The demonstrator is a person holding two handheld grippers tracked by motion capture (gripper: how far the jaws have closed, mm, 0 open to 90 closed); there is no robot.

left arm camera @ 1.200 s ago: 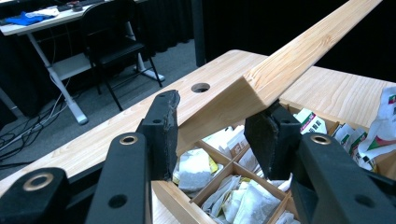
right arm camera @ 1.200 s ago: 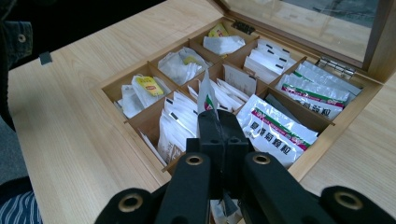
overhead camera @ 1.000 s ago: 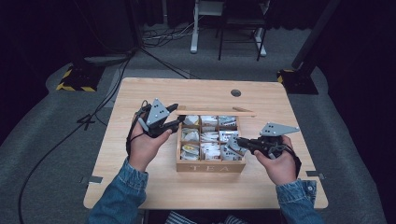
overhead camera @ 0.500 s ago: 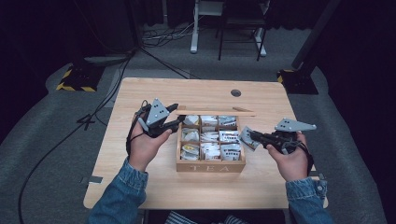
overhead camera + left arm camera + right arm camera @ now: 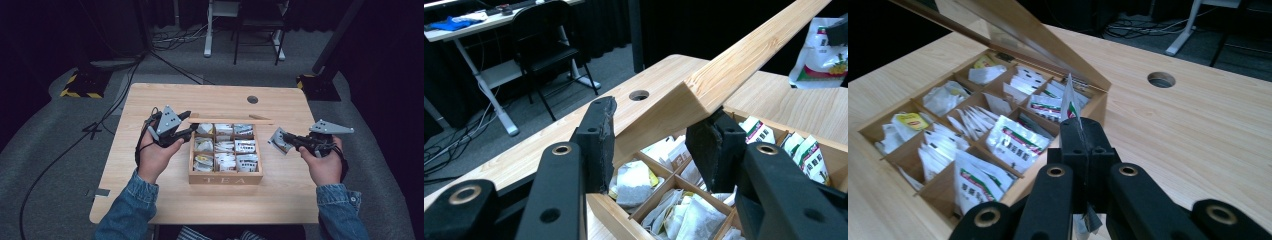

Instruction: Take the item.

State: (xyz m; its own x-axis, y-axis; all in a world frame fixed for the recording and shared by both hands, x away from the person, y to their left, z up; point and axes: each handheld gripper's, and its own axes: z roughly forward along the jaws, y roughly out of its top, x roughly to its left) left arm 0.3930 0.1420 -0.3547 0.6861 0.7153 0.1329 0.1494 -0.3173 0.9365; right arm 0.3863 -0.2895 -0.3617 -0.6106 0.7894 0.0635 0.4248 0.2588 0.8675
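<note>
With my left gripper (image 5: pixel 186 131) clamping the lid (image 5: pixel 744 65) up, my right gripper (image 5: pixel 290 142) pinches a tea packet (image 5: pixel 278 141), seemingly by its edge, so it may slip.

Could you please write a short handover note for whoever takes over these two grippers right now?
Left gripper: jaws around the corner of the tea box's lid, holding it open.
Right gripper: shut on one tea bag packet, held above the table to the right of the tea box.
Done: box opened, one packet taken out.
Left, probably: set the packet down, then lower the lid. The other packets sit in their compartments.
</note>
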